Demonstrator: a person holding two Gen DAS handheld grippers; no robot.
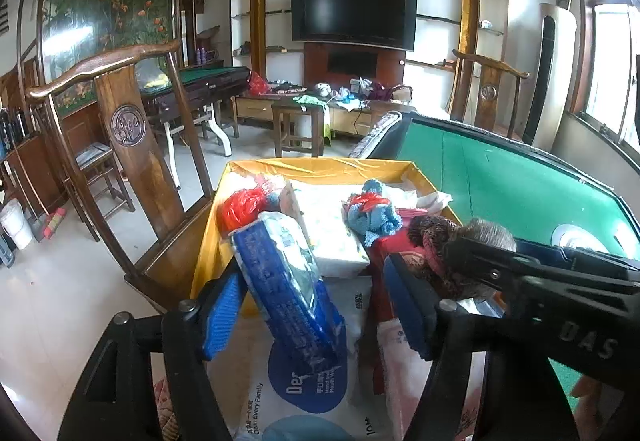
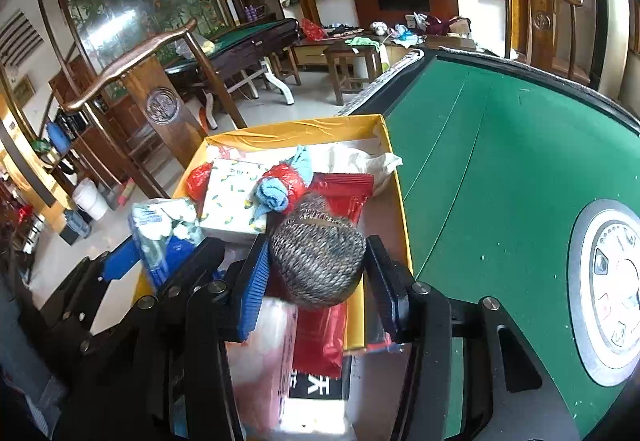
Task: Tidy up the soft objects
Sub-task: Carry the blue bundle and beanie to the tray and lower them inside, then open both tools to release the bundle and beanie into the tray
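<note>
Two grippers are working over the yellow box (image 1: 320,166) that sits at the edge of my green-felt bench (image 1: 500,177). My left gripper (image 1: 316,305) has a blue-and-white tissue pack (image 1: 286,273) between its blue pads; the pack tilts up and away over the near end of the box. It touches the left pad, but a gap shows beside the right pad, so I cannot tell whether the jaws are really clamped on it. My right gripper (image 2: 318,281) has its jaws closed on a grey-brown knitted bundle (image 2: 318,253), both pads pressing its sides, held just above the red foil packet (image 2: 342,193) in the box.

Inside the box I see a white lemon-print tissue pack (image 2: 230,201), a light blue knitted piece wrapped with red plastic (image 2: 280,185), a crumpled red plastic bag (image 1: 240,205) at the left wall and white paper (image 2: 360,159) at the far end. A large white wipes pack with a blue circle (image 1: 288,397) lies below the left gripper.

A carved wooden chair (image 1: 128,133) stands beside the box, off the bench. A round white dial (image 2: 612,293) is set into the felt to the right.
</note>
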